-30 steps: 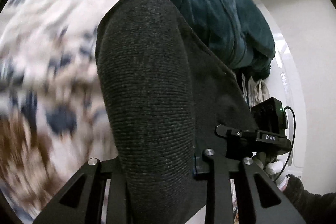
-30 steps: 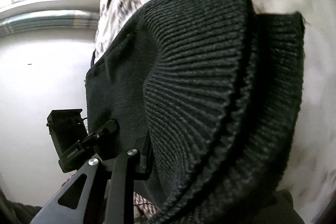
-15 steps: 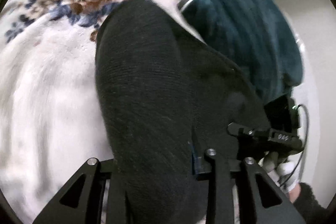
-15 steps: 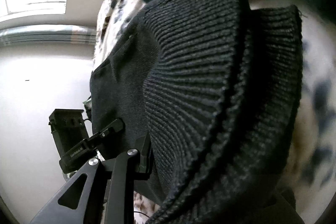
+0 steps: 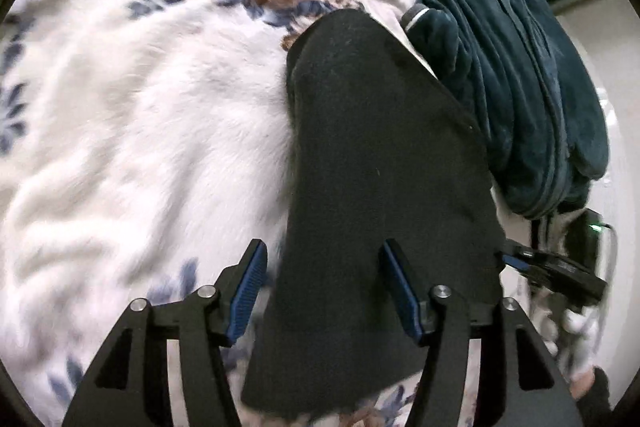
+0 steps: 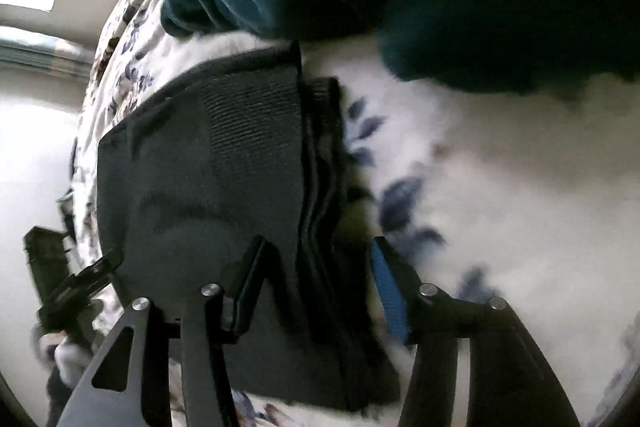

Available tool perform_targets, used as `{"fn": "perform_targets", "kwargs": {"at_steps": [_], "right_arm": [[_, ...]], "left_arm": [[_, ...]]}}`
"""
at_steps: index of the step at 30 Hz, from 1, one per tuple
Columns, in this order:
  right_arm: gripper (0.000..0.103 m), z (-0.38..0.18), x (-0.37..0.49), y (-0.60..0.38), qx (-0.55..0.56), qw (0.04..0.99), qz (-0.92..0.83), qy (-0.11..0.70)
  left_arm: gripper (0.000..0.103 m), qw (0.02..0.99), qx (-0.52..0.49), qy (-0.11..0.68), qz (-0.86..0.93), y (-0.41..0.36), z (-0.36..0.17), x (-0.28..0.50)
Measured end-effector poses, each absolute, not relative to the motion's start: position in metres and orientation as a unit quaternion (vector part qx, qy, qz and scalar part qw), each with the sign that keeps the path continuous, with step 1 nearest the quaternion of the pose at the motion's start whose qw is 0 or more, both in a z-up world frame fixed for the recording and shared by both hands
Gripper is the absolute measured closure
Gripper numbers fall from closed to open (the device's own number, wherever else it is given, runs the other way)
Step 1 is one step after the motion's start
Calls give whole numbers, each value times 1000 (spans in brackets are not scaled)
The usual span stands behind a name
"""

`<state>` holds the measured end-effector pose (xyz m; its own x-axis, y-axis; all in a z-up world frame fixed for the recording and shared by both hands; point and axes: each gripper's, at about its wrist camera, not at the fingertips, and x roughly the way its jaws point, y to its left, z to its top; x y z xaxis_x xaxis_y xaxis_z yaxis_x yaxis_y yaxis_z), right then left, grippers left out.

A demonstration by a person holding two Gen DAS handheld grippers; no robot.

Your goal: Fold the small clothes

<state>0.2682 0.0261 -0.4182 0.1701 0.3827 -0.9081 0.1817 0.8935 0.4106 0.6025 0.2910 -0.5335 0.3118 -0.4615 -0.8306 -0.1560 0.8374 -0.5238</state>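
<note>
The black sock (image 5: 384, 163) is matt knitted cloth, fine-grained over the foot and coarsely ribbed at the cuff (image 6: 256, 131). It lies on a fluffy white blanket (image 5: 152, 131) with a soft nap and blue and brown flower print; beyond it a teal garment (image 5: 516, 67) looks plush and velvety. The gripper fingers are matt black plastic with ridged blue rubbery pads (image 5: 248, 291) and shiny metal pins (image 5: 440, 291).

Left gripper (image 5: 322, 291) points steeply down, jaws opening, blue pads (image 5: 248, 291) apart, not pressing black knit between them. Right gripper (image 6: 316, 287) also tilted down, jaws opening, pads clear of cloth.
</note>
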Motion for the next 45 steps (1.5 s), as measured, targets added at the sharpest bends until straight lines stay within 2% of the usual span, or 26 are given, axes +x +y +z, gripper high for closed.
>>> {"fn": "perform_targets", "kwargs": {"at_steps": [2,5,6,7,9,10,11,12,16,18,19,20,21,22,23,24,25,33,45], "right_arm": [[48,-399,253,30,246,736,66,628],[51,-403,218,37,271,709,52,649],[59,-407,213,40,272,707,48,651],[87,-410,205,41,266,712,39,648],[89,-407,189,35,277,721,38,635],[97,-407,177,33,276,726,33,628],[98,-399,168,28,268,737,24,620],[98,-396,165,31,258,741,20,619],[97,-414,162,33,231,726,3,647],[86,-410,164,40,210,727,-9,654],[74,-404,165,46,190,729,-20,657],[54,-398,164,51,171,736,-28,654],[45,-387,161,59,144,749,-37,645],[27,-377,156,66,122,761,-43,636],[16,-370,155,70,114,766,-45,631],[11,-360,149,78,97,776,-49,621],[1,-354,147,84,85,780,-52,617],[0,-277,104,117,-10,824,-83,561],[0,-120,4,101,-8,855,-97,510]], "left_arm": [[47,772,-263,571,-92,287,-525,587],[47,780,-251,568,-76,276,-523,576],[47,780,-250,568,-71,276,-523,573],[47,781,-252,568,-67,274,-523,571],[46,783,-249,568,-56,274,-519,563],[41,785,-243,568,-53,272,-517,561],[34,788,-231,568,-47,269,-515,559],[23,790,-222,570,-42,267,-513,555],[21,799,-184,572,-15,255,-502,546],[21,811,-162,562,-1,247,-492,539],[21,819,-142,556,11,241,-485,536],[21,826,-115,551,29,234,-478,532],[21,830,-95,547,43,229,-474,529],[21,834,-72,544,57,222,-468,525],[21,836,-54,541,67,216,-461,521],[21,838,-48,539,69,213,-457,518],[21,839,-46,537,67,209,-451,513],[21,853,-43,519,42,184,-385,478],[21,868,-53,493,20,149,-255,387]]}}
